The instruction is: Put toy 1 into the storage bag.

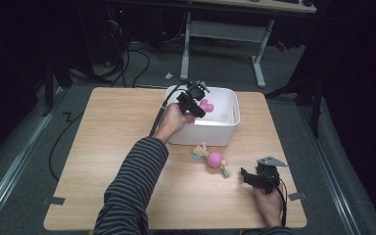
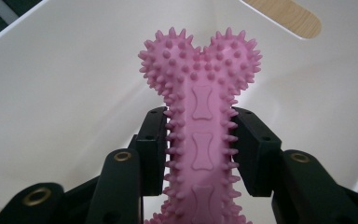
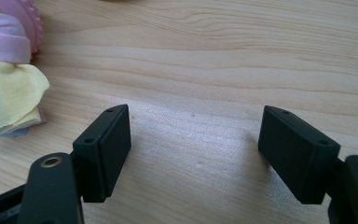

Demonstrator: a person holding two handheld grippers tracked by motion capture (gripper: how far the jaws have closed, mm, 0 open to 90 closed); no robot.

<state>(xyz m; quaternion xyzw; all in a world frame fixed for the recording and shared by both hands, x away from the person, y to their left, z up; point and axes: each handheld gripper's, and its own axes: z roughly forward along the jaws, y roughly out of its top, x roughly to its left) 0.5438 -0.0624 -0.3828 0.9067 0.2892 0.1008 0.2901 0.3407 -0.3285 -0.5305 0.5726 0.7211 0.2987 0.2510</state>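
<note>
**Setting the spiky bone into the bin**

The left tongs (image 2: 199,154) are clamped on the shaft of a pink spiked bone toy (image 2: 199,88), its knobbed head pointing ahead into the white bin (image 1: 227,128) that stands at the far edge of the table (image 1: 117,147), near the middle. In the high view the toy (image 1: 206,105) hangs over the bin's inside, near its left wall. To do this well, I would lower the toy until its head is close to the bin floor before letting go (a rubbery toy dropped from height is likely to bounce), keeping the tongs off the wall and rim.

The right tongs (image 3: 196,149) rest near the table's near right corner, jaws well apart with nothing between them. Just beside them lies a pink ball toy with cloth ends (image 1: 215,160), probably next.
</note>
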